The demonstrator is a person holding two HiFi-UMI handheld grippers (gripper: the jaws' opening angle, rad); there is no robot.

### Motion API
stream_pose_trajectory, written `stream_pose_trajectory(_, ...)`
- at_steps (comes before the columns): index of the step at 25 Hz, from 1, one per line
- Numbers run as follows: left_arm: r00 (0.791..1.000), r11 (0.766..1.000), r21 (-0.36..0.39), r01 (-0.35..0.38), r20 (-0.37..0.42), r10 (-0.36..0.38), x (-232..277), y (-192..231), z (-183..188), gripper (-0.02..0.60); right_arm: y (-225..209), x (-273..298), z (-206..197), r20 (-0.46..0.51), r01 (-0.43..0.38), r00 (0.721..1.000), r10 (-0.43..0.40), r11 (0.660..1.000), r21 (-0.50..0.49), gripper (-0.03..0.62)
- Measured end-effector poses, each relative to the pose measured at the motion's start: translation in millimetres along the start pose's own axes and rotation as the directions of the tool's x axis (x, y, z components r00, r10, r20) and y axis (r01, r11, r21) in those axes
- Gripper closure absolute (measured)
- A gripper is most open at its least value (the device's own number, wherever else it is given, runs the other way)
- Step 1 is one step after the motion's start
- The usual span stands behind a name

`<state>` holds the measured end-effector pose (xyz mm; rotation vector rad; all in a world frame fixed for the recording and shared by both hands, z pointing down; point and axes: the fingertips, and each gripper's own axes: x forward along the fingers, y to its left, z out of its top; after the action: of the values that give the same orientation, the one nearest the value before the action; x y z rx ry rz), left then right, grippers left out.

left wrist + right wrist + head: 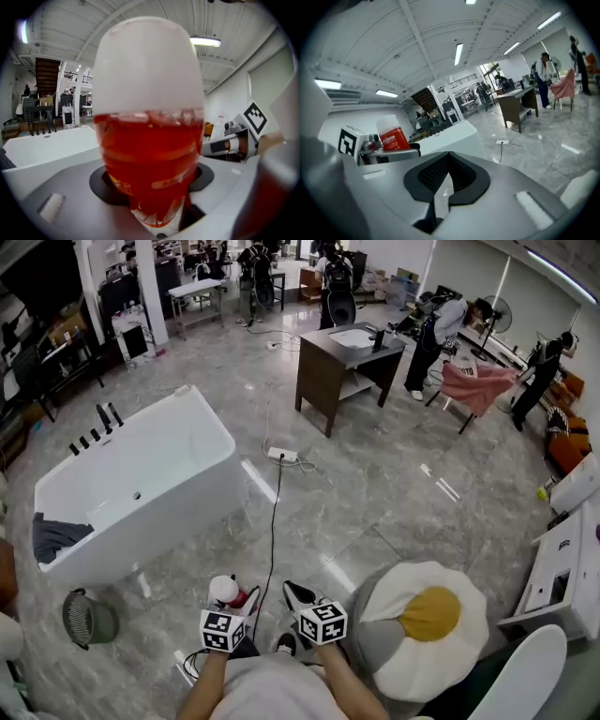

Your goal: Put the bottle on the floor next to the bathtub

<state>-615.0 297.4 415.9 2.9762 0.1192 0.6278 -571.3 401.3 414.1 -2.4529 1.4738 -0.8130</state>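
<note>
Down at the bottom of the head view, just ahead of your body, your left gripper (233,602) is clamped on the bottle (224,590). Its jaws stand wide and press on the red body from either side, and the white cap points away from you. The left gripper view is filled almost wholly by that bottle, red below and frosted white above. It is carried in the jaws and does not stand on the floor (375,474), which is grey marbled tile. Just to its right your right gripper (446,173) hangs at about the same height with its jaws together and nothing between them. The dark pads meet along one seam in the right gripper view. The two grippers sit side by side, near each other but not touching. The white bathtub (141,484) lies up and to the left of the bottle, with a strip of bare floor between them. A dark cloth (54,534) hangs over the tub's near rim and black taps (97,425) stand on its far rim. A dark green basket (88,618) sits on the floor by the tub's near end. A black cable (273,531) runs from near your grippers up to a white power strip (282,455). To your right lies a cushion shaped like a fried egg (427,624), and further off stands a dark wooden vanity (347,357).
</note>
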Motion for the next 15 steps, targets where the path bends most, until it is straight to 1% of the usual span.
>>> stream_pose_trajectory(3,1.000,1.000,-0.010,0.001,0.004,-0.001,-1,-4,-1,0.245,1,-6,0,0.015,-0.038,0.999,0.037,0.999,0.038,0.594)
stream_pose_trajectory(6,1.000,1.000,-0.003,-0.008,-0.001,0.008,-3,-6,-6,0.245,0,-9,-8,-0.007,-0.044,0.999,0.044,0.999,0.022,0.594)
stream_pose_trajectory(11,1.000,1.000,-0.012,-0.007,-0.008,0.007,6,0,-2,0.245,-7,-11,-12,-0.016,-0.023,1.000,0.023,1.000,0.019,0.594)
stream_pose_trajectory(15,1.000,1.000,-0.015,0.005,-0.004,-0.005,25,6,4,0.245,-27,-4,-4,0.001,0.015,1.000,-0.015,1.000,0.015,0.593)
